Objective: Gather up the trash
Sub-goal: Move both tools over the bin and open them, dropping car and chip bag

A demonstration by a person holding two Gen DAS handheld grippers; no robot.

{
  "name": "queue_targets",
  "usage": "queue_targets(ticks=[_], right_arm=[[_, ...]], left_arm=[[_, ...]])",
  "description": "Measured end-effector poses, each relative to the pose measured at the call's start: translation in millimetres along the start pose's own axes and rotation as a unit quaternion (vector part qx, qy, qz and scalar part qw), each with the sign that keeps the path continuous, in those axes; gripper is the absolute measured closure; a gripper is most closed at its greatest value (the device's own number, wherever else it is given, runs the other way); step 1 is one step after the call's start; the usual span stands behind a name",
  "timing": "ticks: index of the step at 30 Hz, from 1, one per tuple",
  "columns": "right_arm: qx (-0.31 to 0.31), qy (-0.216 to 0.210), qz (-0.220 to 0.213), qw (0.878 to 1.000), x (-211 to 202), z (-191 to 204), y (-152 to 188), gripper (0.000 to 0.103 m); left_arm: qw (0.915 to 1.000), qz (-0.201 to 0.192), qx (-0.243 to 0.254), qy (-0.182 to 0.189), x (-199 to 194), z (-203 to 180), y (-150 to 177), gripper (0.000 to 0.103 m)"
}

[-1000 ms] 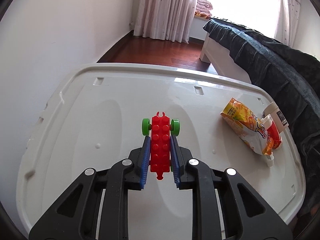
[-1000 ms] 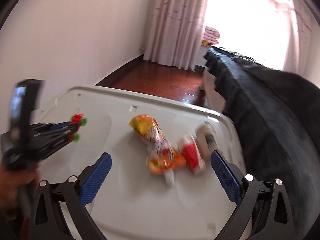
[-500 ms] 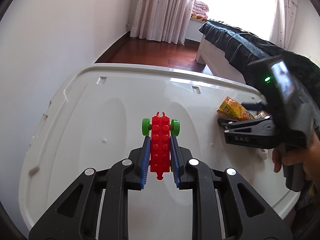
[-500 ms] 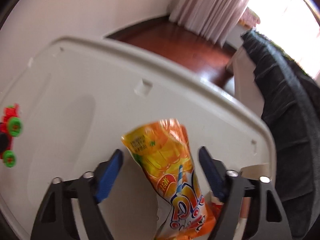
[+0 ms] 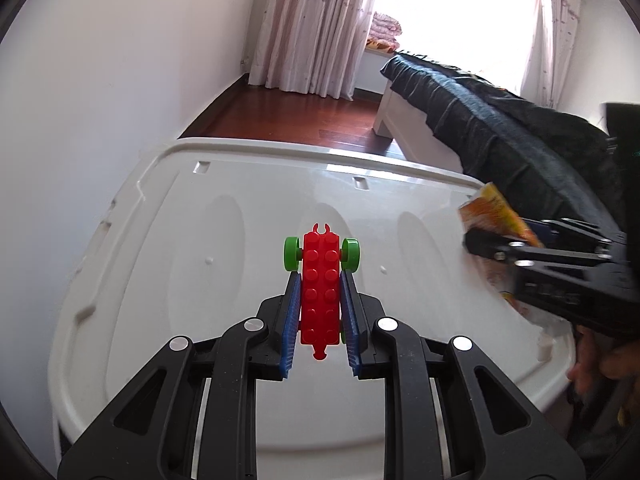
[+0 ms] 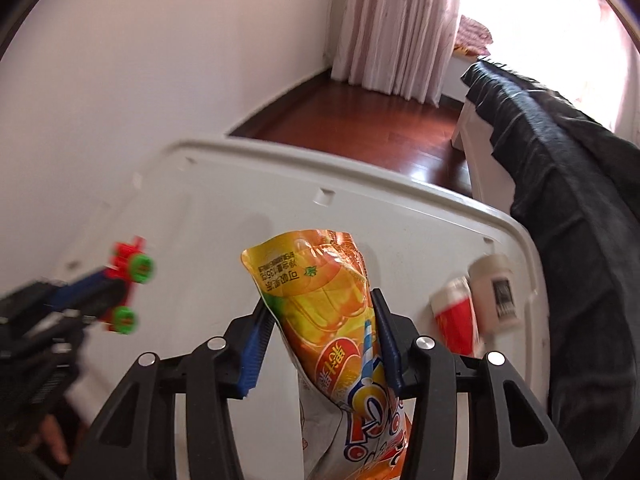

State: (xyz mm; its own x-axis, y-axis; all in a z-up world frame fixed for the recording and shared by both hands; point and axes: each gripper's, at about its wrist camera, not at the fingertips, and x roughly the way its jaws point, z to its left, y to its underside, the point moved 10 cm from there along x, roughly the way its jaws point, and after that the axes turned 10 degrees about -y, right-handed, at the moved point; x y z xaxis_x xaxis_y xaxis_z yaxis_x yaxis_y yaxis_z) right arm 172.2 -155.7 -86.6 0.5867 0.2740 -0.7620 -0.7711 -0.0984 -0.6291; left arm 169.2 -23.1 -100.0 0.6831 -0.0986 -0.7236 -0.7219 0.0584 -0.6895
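An orange snack pouch [image 6: 316,280] stands between the blue pads of my right gripper [image 6: 320,300]. Its jaws are closing and both pads press on the pouch's sides, over the white plastic lid [image 6: 224,208]. The left wrist view shows the same pouch [image 5: 492,212] at the far right in the right gripper [image 5: 476,240]. My left gripper [image 5: 320,276] is shut on a red toy brick car with green wheels [image 5: 320,300], held above the lid [image 5: 200,240]. A small red container [image 6: 456,320] and a white bottle [image 6: 496,292] lie near the lid's right edge.
A white wall runs close along the lid's left side. A bed under a dark cover [image 5: 500,132] borders the right edge. Beyond the lid are a wood floor [image 5: 300,116], curtains and a bright window. A hand [image 5: 600,368] grips the right tool.
My right gripper came down over the orange pouch and its jaws narrowed from wide open onto the pouch's sides. My left gripper drifted a little with the toy car still clamped.
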Motion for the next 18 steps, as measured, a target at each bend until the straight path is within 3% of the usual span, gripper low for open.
queue_targets(ticks=[3, 7, 18], right_arm=[[0.018, -0.005, -0.013, 1.000, -36.8, 16.4, 24.1, 0.055], [0.056, -0.020, -0.009, 0.998, -69.0, 40.1, 83.1, 0.055], [0.115, -0.023, 0.077, 0.990, -72.5, 78.0, 233.3, 0.055]], left_arm=[[0.9999, -0.005, 0.009, -0.001, -31.2, 1.0, 18.4, 0.084], [0.9995, -0.001, 0.030, -0.004, -62.8, 1.9, 53.7, 0.084], [0.9952, 0.062, 0.075, 0.010, -102.6, -3.5, 167.6, 0.084]])
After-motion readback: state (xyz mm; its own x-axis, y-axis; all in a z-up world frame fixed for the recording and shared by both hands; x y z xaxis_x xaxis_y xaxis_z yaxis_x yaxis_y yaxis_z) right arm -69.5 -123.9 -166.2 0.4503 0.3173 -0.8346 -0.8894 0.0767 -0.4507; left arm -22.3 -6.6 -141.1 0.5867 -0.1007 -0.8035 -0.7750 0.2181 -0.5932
